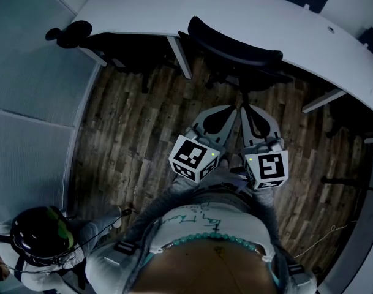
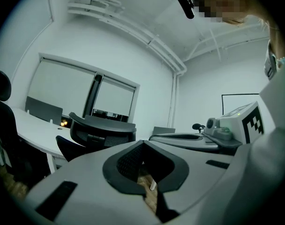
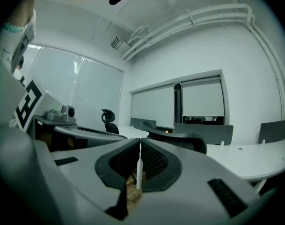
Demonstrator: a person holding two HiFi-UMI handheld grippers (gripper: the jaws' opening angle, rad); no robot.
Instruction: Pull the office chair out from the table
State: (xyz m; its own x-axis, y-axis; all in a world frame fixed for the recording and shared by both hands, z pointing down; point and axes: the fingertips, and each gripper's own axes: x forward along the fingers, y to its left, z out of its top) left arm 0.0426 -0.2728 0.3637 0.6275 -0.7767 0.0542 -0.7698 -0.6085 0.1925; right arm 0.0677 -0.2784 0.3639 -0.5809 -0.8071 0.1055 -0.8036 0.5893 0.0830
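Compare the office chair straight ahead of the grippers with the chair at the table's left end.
The office chair ahead ends in a low curved backrest with no headrest showing; the left-end chair carries a headrest. The office chair ahead stands in line with the shut left gripper and right gripper; the left-end chair stands off to their left. Both are black and pushed in at the white table.
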